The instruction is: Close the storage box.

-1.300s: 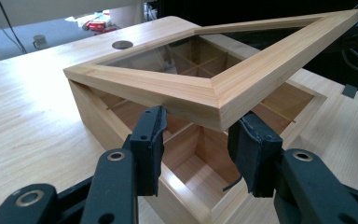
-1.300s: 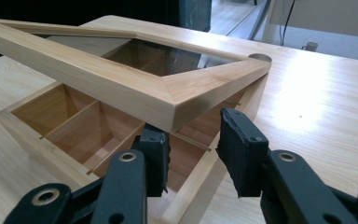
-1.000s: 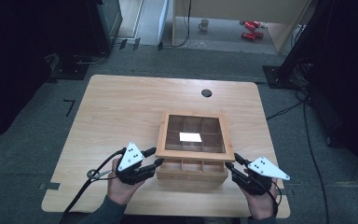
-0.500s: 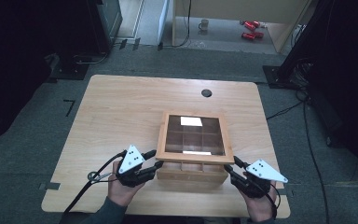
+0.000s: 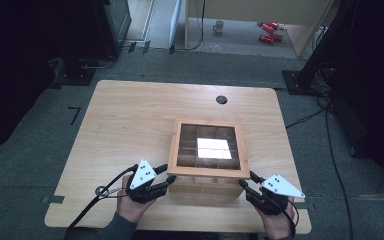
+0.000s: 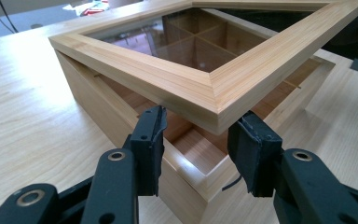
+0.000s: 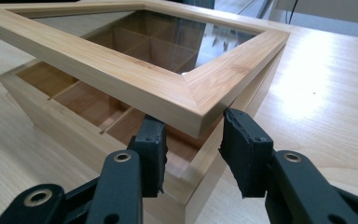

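At the near edge of the desk [image 5: 130,115], the left tool [image 5: 166,176] and the right tool [image 5: 244,181] each meet a front corner of the lid [image 5: 207,172] of a wooden box [image 5: 205,187]. In the left gripper view, the left tool's jaws stand apart on either side of the lid's mitred corner [image 6: 214,100], one just under its near edge, the other just beside its side; whether the pads press the wood I cannot tell. The right gripper view shows the same at the other corner [image 7: 193,105]: jaws apart, bracketing it, with the lid's underside resting just above the inner jaw.

Taking both front corners at once probably keeps the lid level as it swings, since the frame is wide and its far edge stays down on the box, as if hinged there.

The lid is a light wood frame around a clear glass pane [image 5: 207,145], tilted up at the front. Beneath it, the box is divided by thin wooden partitions into small compartments, apparently empty. It sits on the near right part of the desk; a round cable hole [image 5: 221,99] lies beyond it.
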`<state>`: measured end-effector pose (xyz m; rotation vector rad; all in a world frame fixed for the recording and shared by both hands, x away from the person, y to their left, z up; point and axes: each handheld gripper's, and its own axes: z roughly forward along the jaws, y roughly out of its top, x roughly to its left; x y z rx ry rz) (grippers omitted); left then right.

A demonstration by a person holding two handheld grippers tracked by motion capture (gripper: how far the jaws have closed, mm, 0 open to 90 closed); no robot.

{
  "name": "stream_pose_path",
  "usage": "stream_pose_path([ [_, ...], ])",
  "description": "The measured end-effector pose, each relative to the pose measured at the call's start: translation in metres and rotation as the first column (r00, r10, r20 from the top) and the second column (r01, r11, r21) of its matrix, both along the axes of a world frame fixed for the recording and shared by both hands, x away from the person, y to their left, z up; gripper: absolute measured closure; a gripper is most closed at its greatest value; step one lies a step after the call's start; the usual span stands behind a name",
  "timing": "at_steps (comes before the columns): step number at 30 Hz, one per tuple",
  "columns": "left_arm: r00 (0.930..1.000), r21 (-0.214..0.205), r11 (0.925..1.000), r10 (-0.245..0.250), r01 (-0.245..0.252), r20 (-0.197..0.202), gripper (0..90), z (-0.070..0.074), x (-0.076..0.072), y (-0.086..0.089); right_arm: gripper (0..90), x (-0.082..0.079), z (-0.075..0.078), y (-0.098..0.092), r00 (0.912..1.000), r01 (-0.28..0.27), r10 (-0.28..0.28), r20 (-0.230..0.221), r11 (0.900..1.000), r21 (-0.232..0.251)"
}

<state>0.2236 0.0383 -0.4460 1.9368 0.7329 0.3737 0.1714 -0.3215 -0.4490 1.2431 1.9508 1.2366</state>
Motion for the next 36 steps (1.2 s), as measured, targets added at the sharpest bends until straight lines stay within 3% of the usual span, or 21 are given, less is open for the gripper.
stream_pose_path([
  [9,0.9998,0.036,0.9993,0.012,-0.013,0.015,52.9,-0.008,-0.003,-0.002,59.3,-0.004,-0.008,0.002,0.9999,-0.002,0.002,-0.014,1.0000,-0.003],
  [20,0.9998,0.068,0.9975,0.019,-0.019,-0.001,47.5,-0.018,-0.004,-0.002,56.3,-0.007,-0.017,0.002,0.9993,-0.007,0.007,-0.036,0.9998,-0.018],
  [25,0.9998,0.045,0.9989,0.017,-0.017,-0.012,46.7,-0.020,-0.004,0.000,55.2,-0.009,-0.018,0.004,0.9994,-0.004,0.003,-0.033,0.9995,-0.031],
  [36,1.0000,0.074,0.9973,-0.002,0.002,-0.006,46.1,-0.024,-0.009,0.000,50.2,-0.013,-0.022,0.005,0.9988,-0.002,-0.001,-0.049,0.9978,-0.066],
])
